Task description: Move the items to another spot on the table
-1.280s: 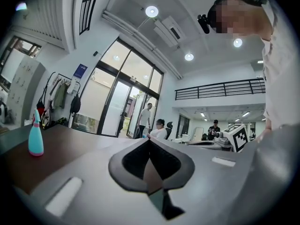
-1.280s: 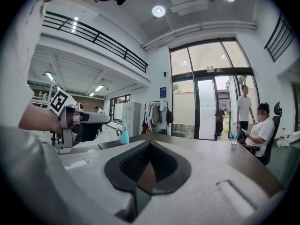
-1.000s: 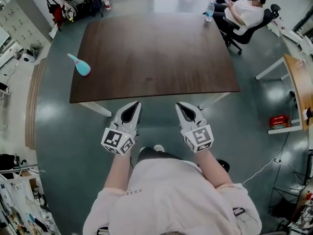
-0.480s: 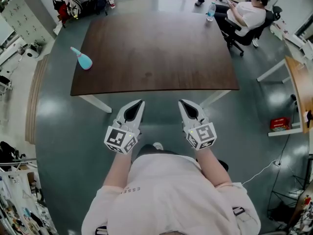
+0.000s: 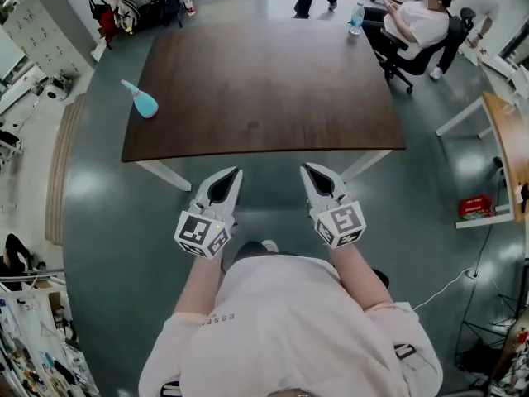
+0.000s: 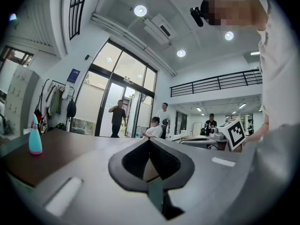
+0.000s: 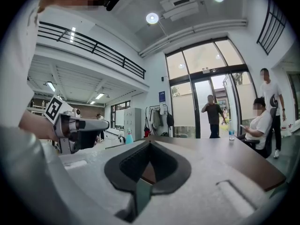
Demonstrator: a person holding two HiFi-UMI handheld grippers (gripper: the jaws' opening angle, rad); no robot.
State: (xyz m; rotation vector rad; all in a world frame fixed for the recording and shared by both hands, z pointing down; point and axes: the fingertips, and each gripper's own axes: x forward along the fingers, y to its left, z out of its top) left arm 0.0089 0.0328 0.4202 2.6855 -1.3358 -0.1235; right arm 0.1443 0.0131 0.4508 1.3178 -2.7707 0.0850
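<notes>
Nothing of the task shifts: left gripper and right gripper stay closed, empty, below the table; bottle upper left

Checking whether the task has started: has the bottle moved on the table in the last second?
No. The bottle sits at the same spot on the table's left edge as before; only the view has shifted slightly.

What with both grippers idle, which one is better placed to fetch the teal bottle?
Left. The teal bottle stands at the table's left edge, on the left gripper's side; the right gripper would likely have to cross over.
</notes>
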